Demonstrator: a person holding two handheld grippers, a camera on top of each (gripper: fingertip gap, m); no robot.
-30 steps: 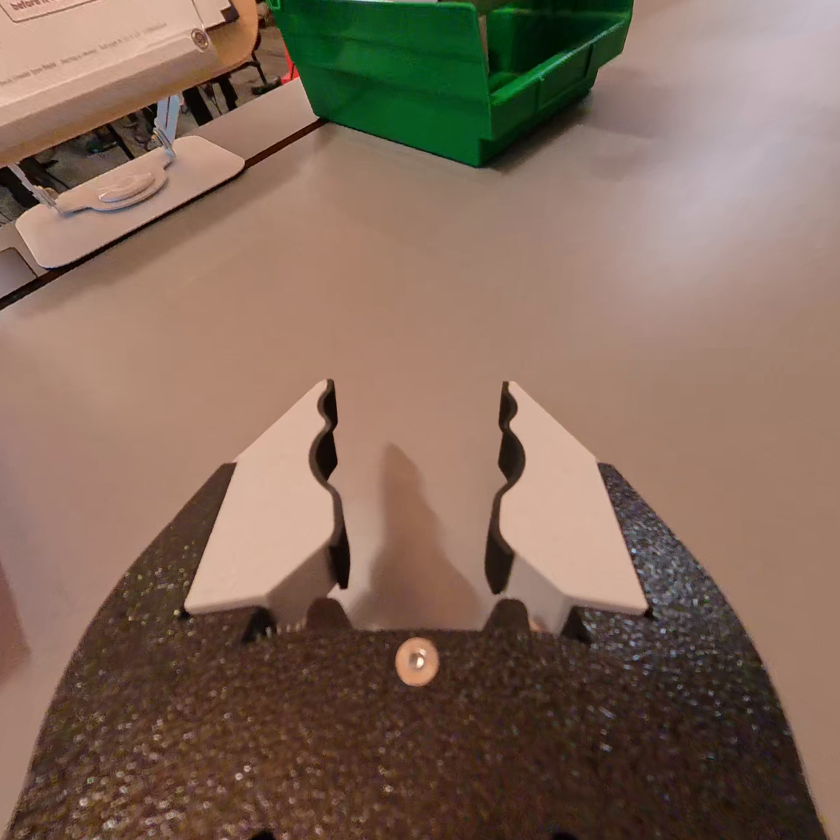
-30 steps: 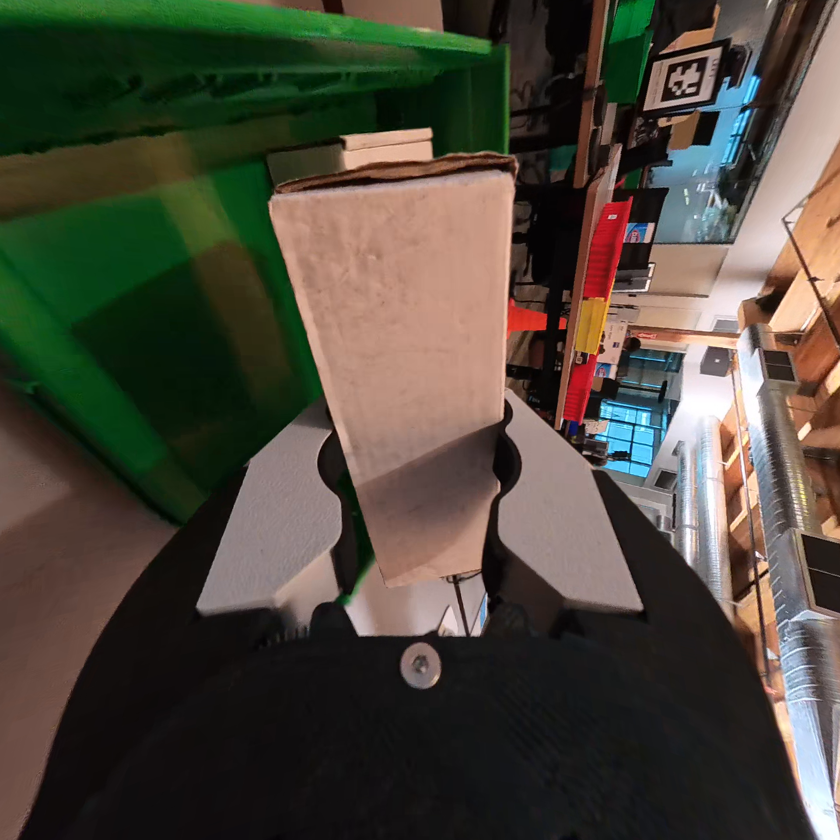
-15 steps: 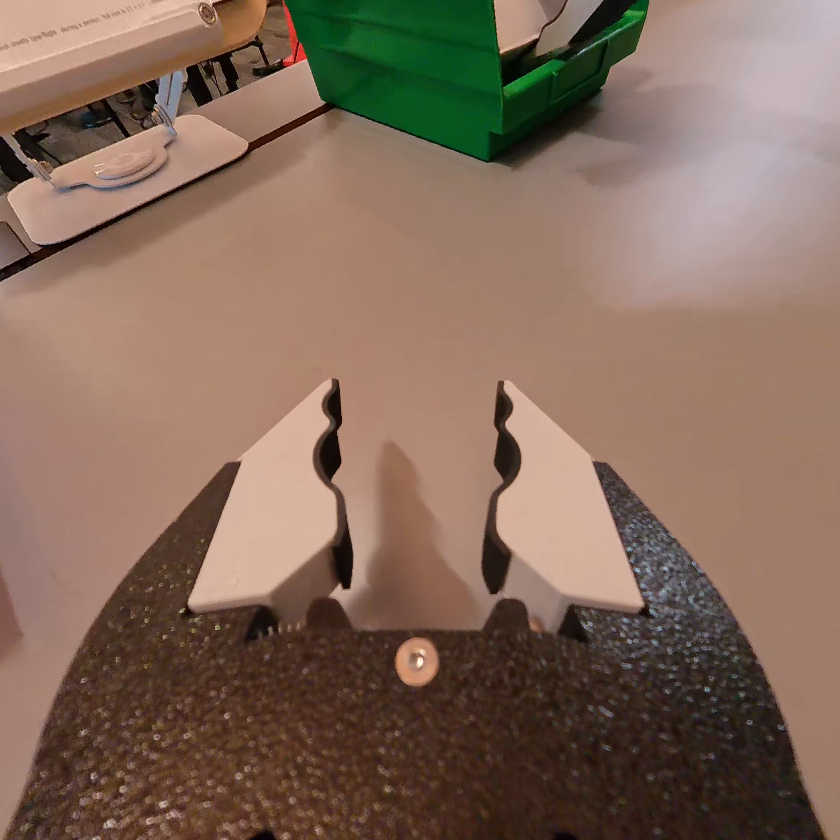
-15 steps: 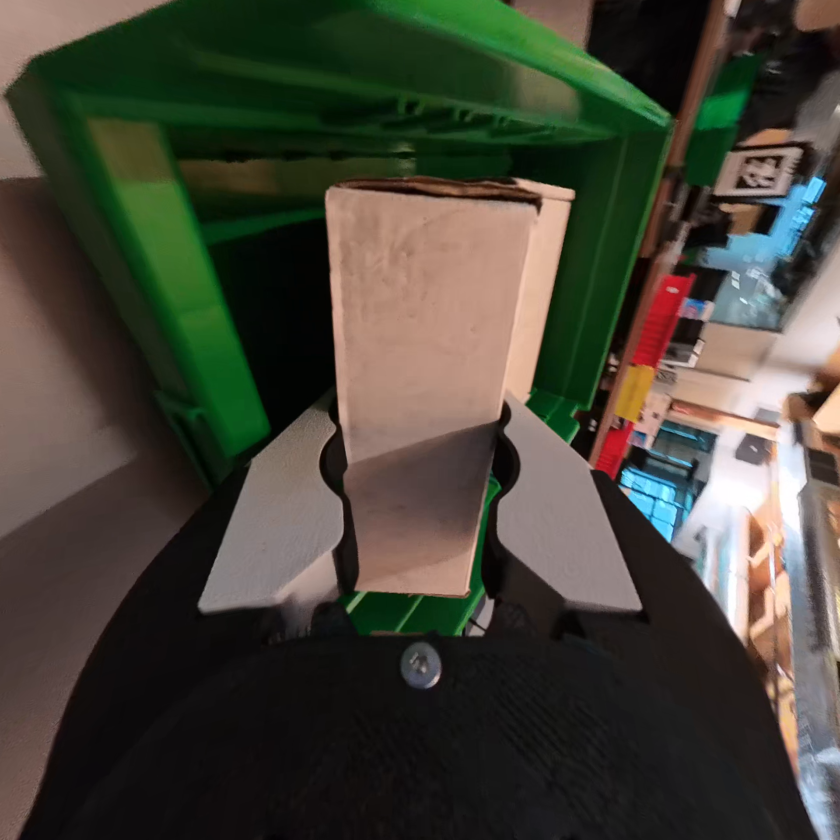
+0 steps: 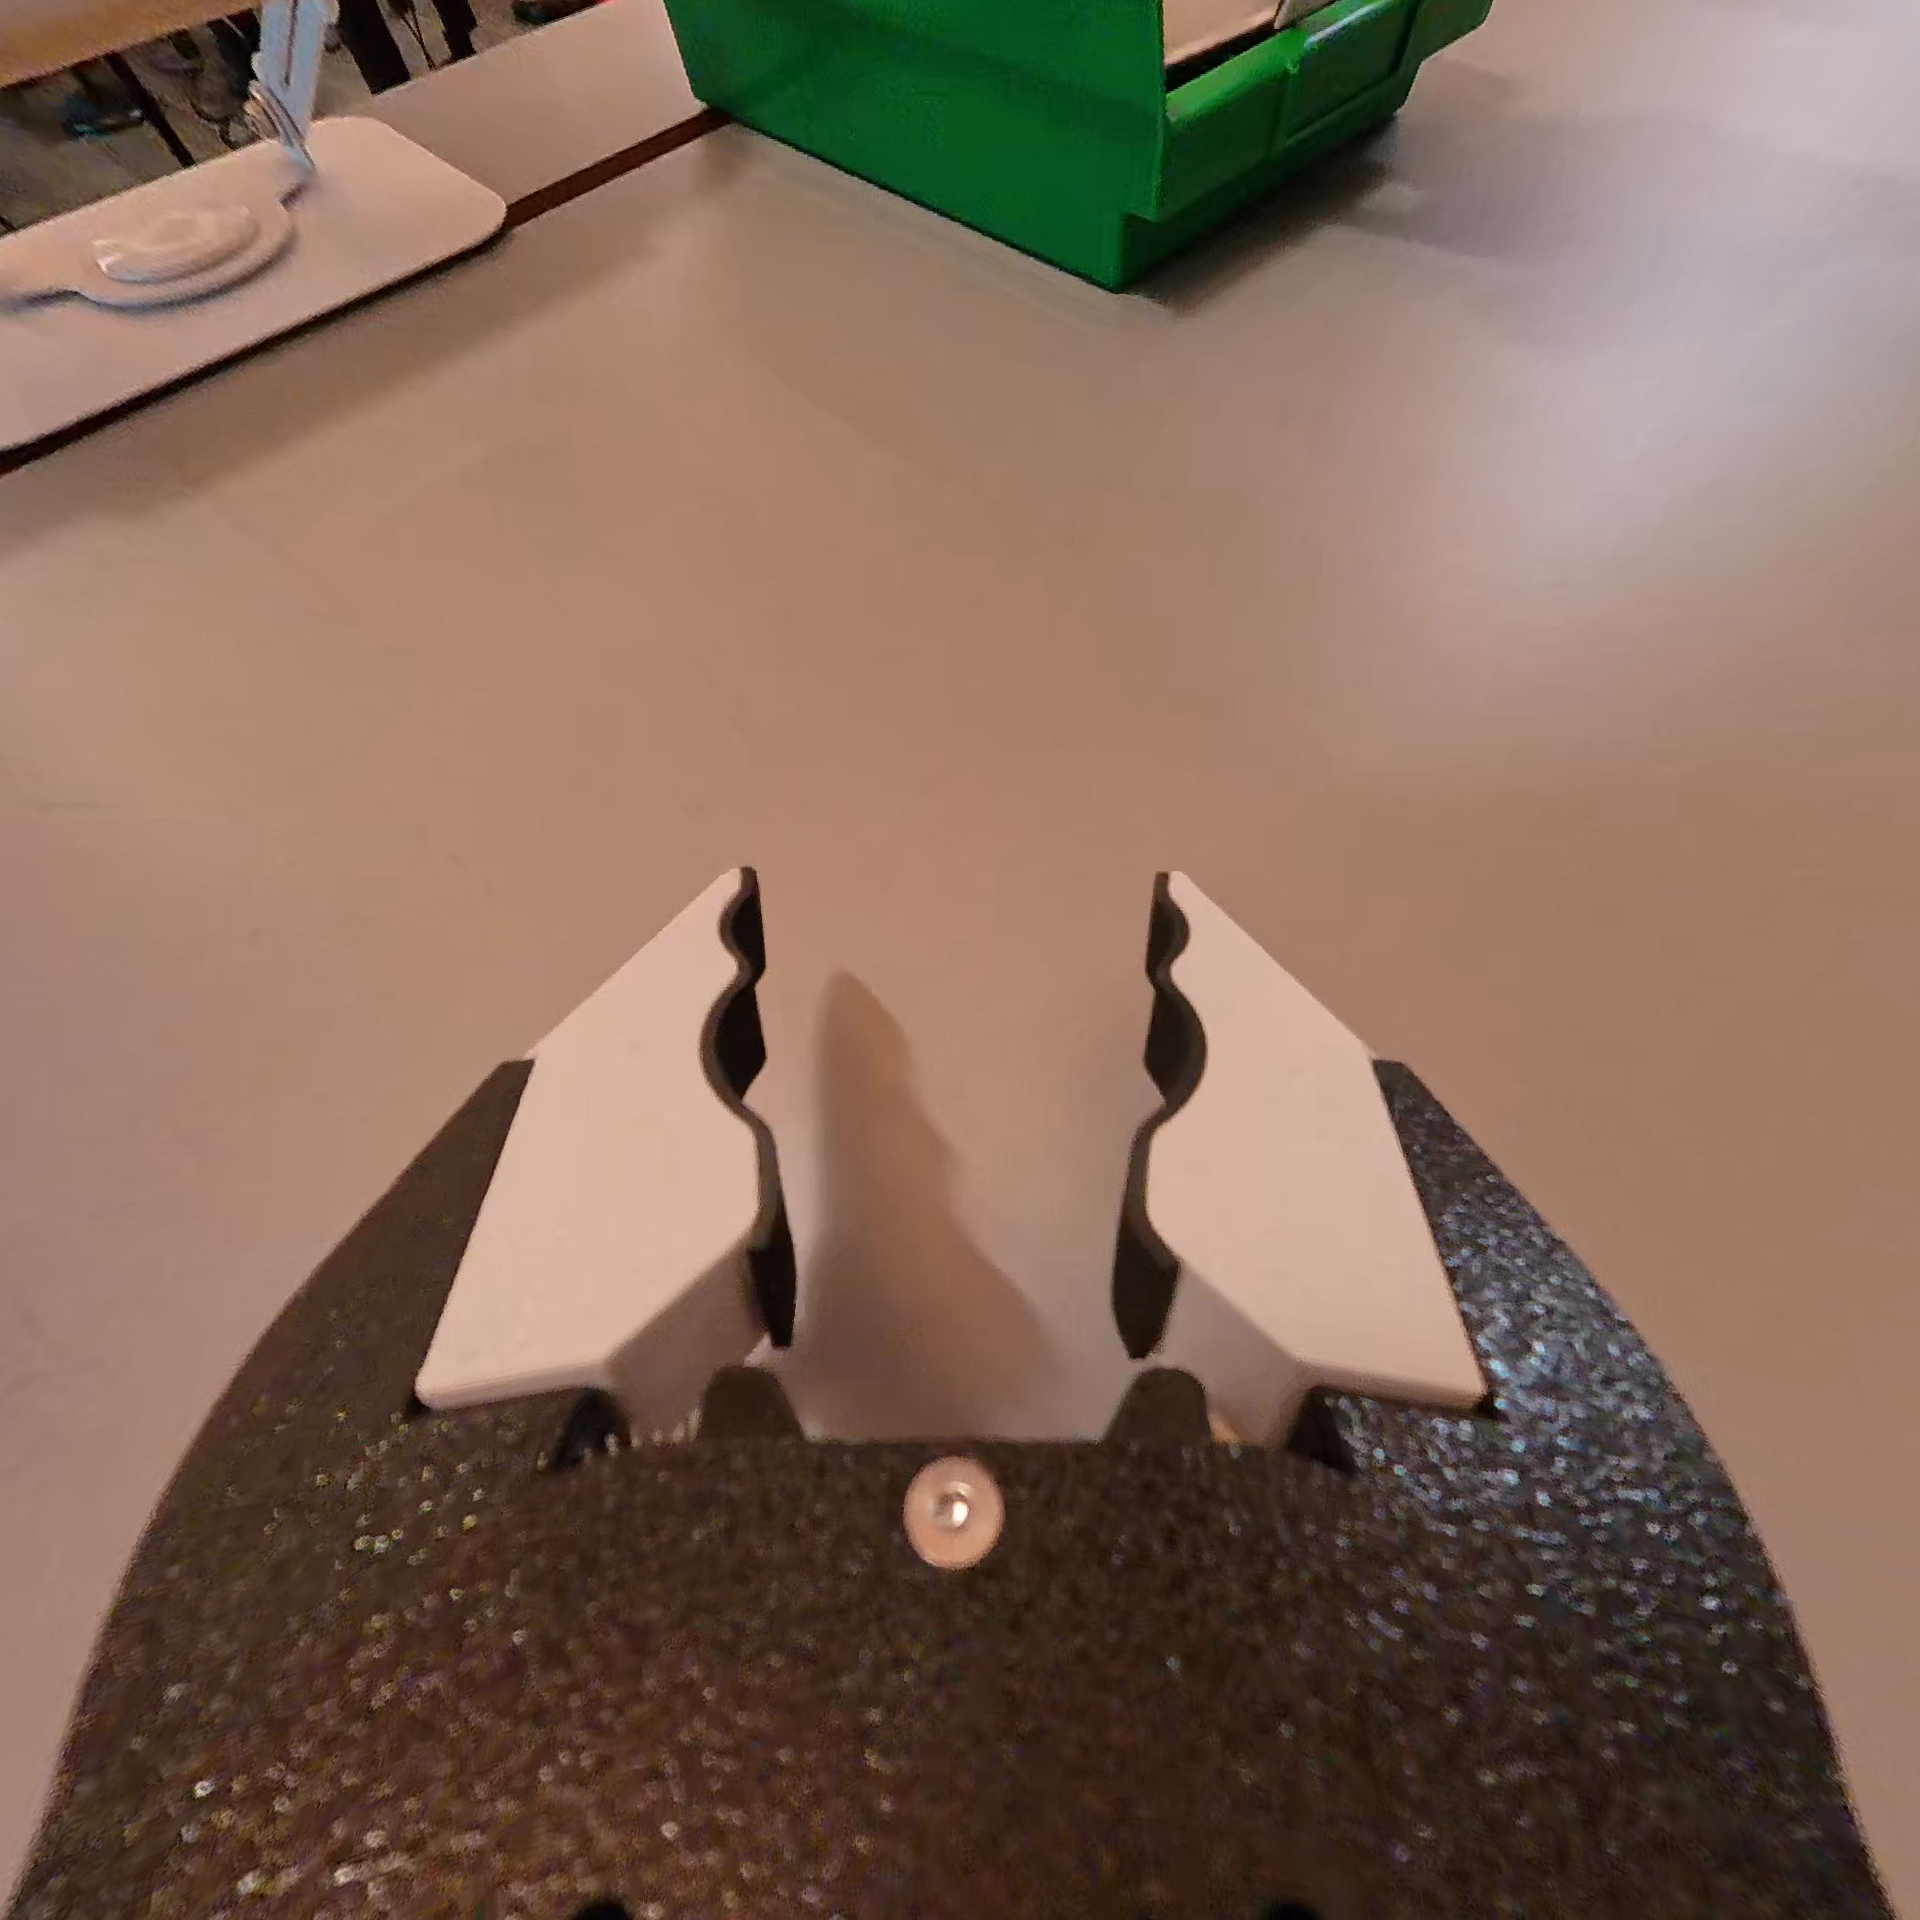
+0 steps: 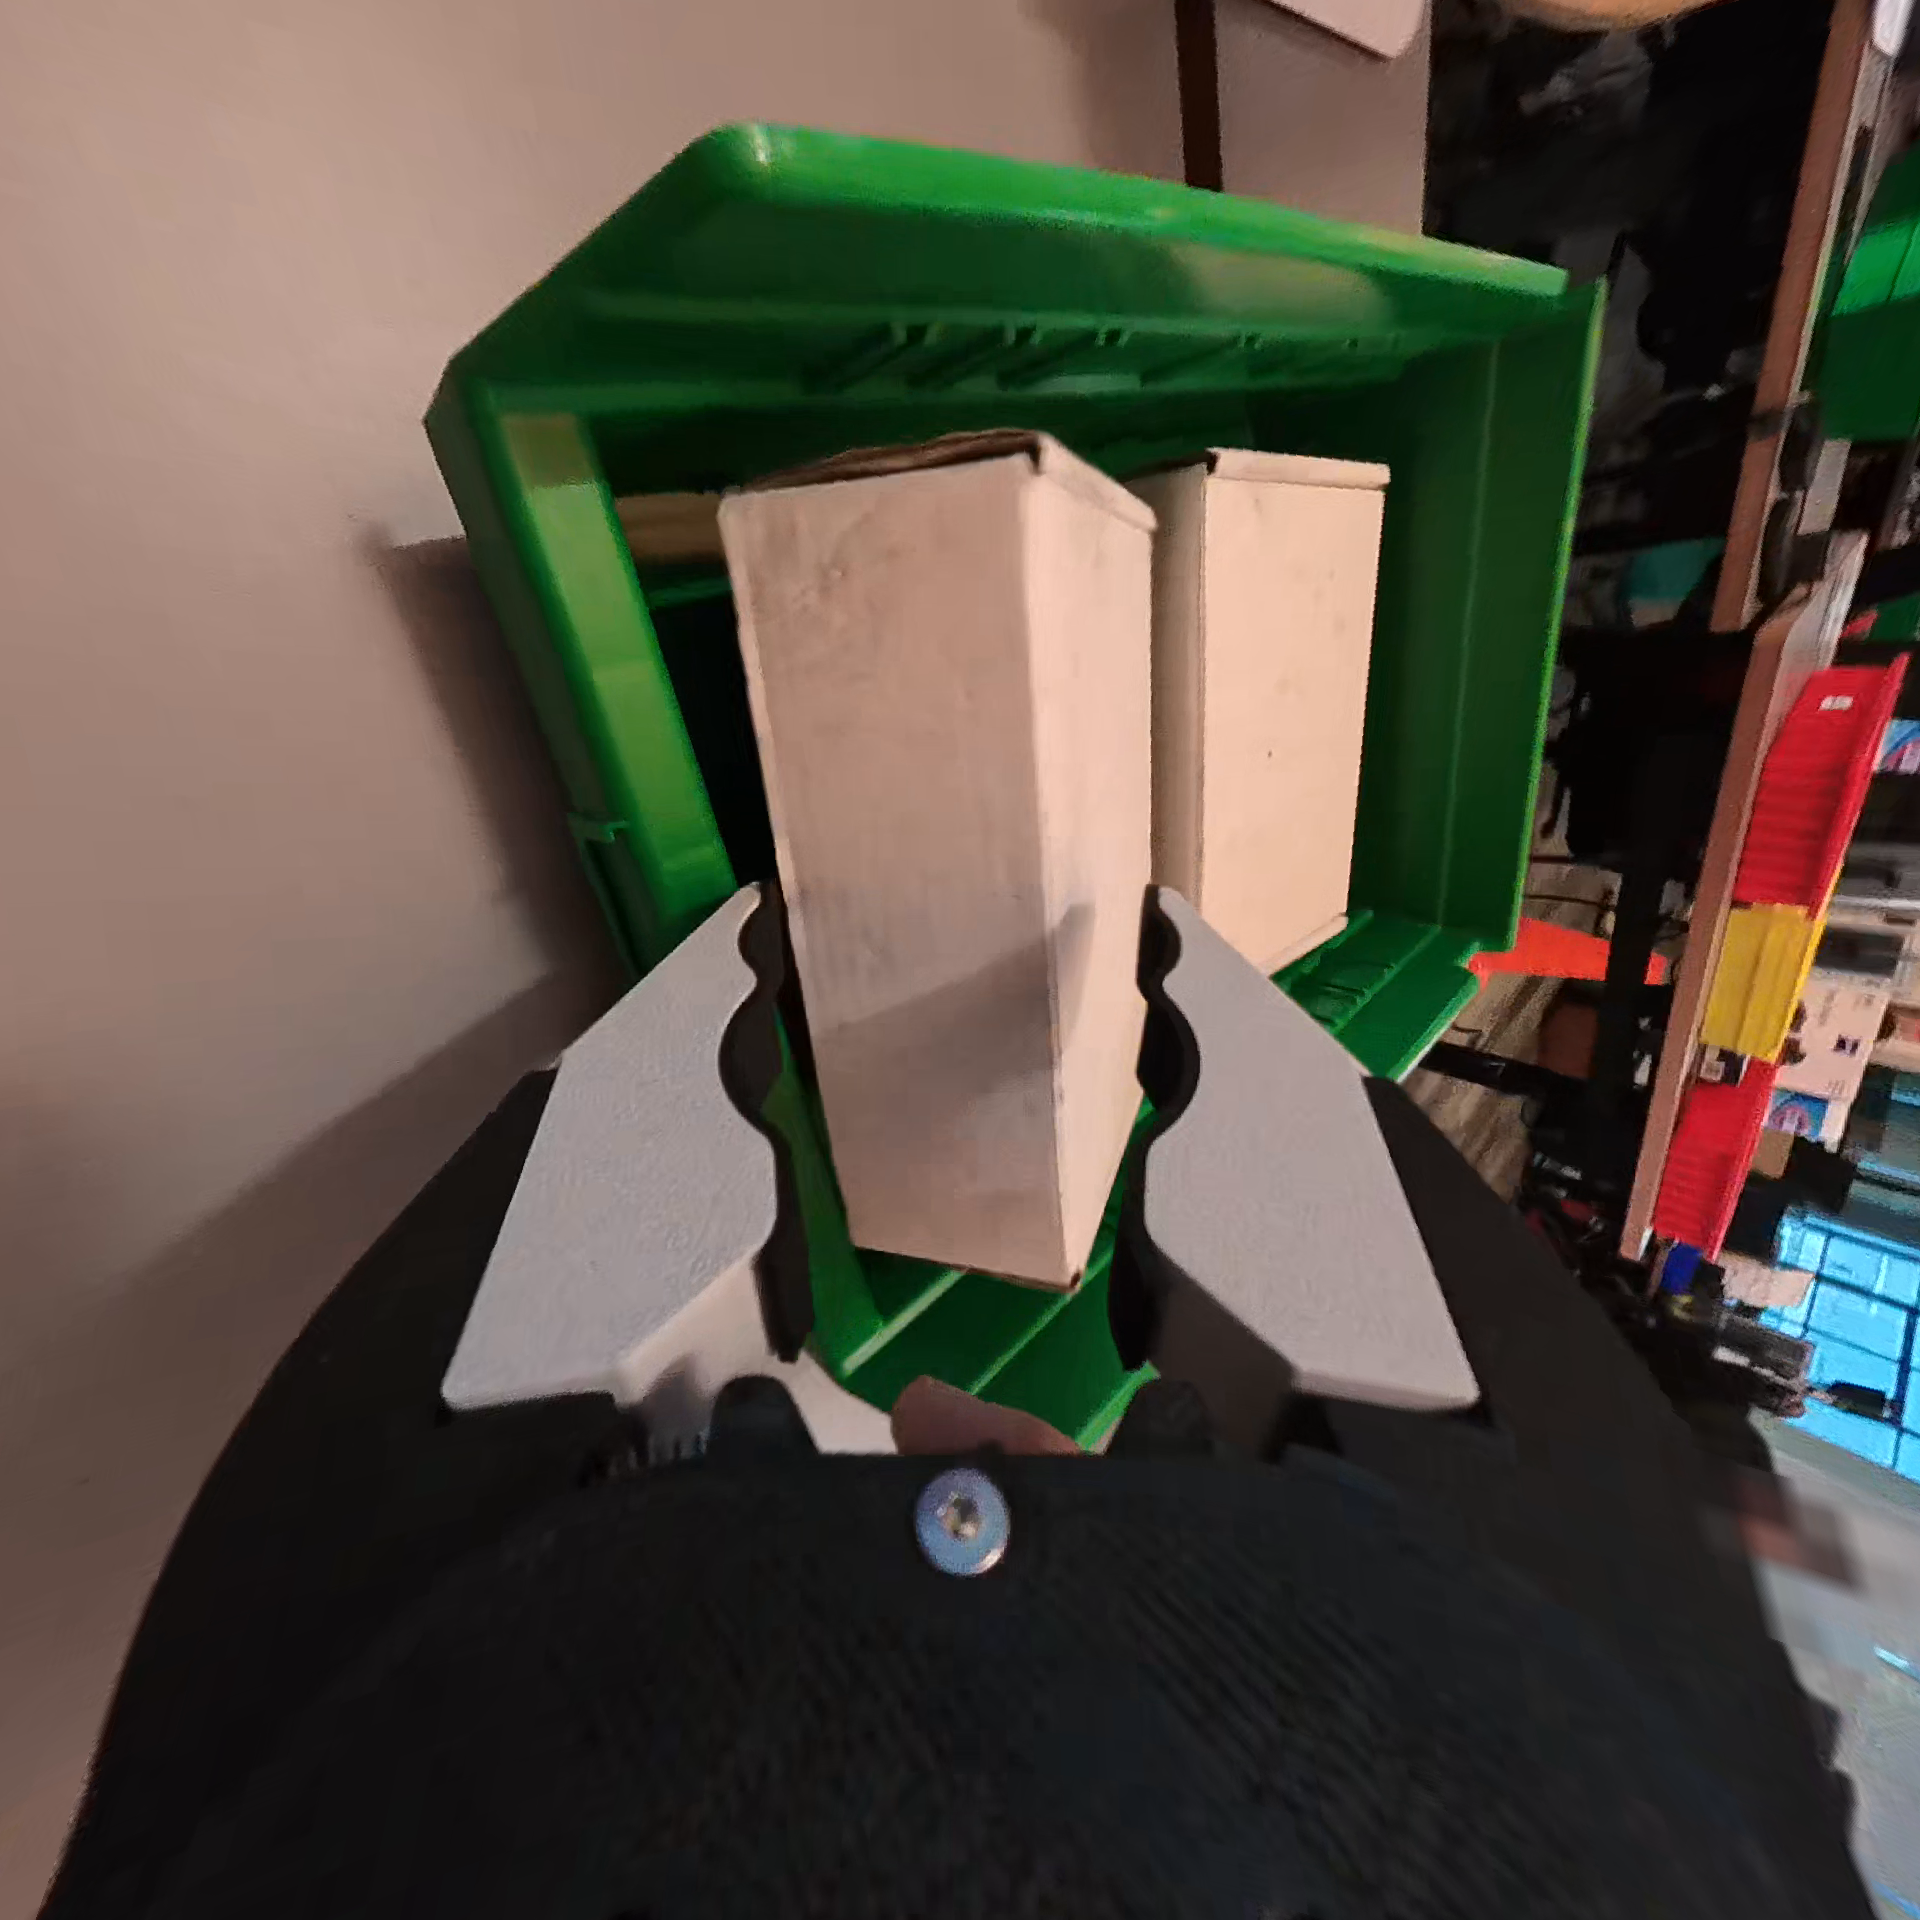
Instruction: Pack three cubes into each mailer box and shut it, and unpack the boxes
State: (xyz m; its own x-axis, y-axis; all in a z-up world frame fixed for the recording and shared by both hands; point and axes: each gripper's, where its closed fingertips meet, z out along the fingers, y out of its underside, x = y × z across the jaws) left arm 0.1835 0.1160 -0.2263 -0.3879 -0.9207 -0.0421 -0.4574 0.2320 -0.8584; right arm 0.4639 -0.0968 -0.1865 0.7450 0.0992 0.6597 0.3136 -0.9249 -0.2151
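Observation:
My right gripper [image 6: 956,914] is shut on a closed white mailer box [image 6: 935,831], held by its near end in front of the open face of a green bin [image 6: 1039,312]. A second white mailer box [image 6: 1268,707] stands inside the bin to the right of the held one. My left gripper [image 5: 956,894] is open and empty, low over the grey table [image 5: 935,623]. The same green bin [image 5: 987,114] shows at the far end of the table in the left wrist view. No cubes are in view.
A white flat stand base [image 5: 208,239] sits on a neighbouring table at the far left. Past the bin in the right wrist view are shelves with red and yellow bins [image 6: 1766,935] and a workshop background. A dark seam [image 5: 603,166] separates the two tables.
My right gripper has swung and drawn back with the mailer box, so more of the bin and the second box show. The left gripper has drifted slightly; the bin sits farther right in its view.

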